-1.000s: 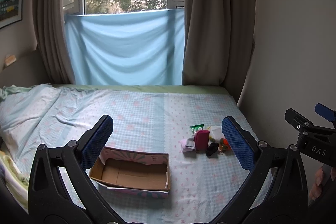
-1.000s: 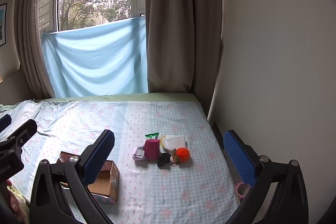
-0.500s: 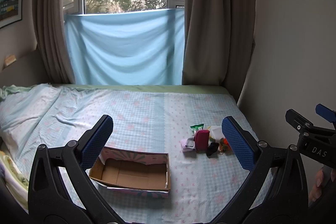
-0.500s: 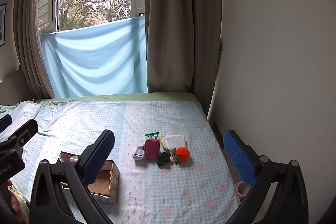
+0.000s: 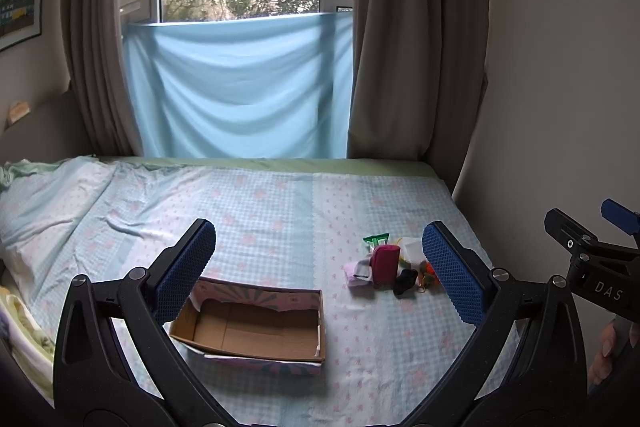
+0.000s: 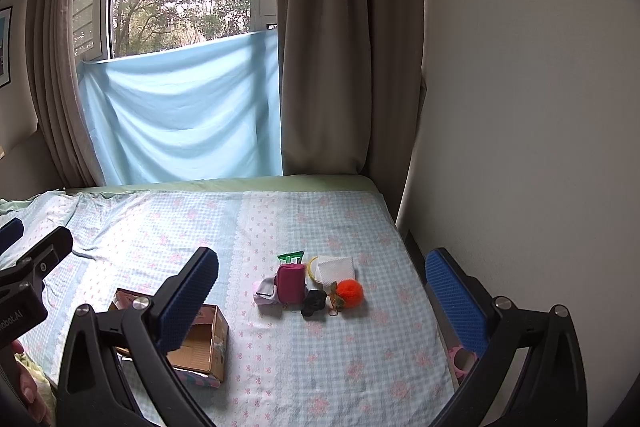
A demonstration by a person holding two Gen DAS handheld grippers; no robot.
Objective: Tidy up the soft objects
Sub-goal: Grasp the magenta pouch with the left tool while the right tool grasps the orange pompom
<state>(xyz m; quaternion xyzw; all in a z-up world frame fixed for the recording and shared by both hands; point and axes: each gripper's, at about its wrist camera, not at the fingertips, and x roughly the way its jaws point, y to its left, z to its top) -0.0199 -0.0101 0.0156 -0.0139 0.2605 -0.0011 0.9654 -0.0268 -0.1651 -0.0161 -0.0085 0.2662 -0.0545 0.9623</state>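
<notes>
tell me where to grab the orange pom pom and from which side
Take the orange pom pom across its fluffy round body, coming down from above with the right gripper, which is open and nearer. Its right and near sides are bare bedsheet. A small keyring charm and the black fabric piece crowd its left, so keep the fingers off that side.

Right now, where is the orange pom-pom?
In the right wrist view, the orange pom-pom lies on the bed at the pile's right end, just below the white tissue, right of the black item.
</notes>
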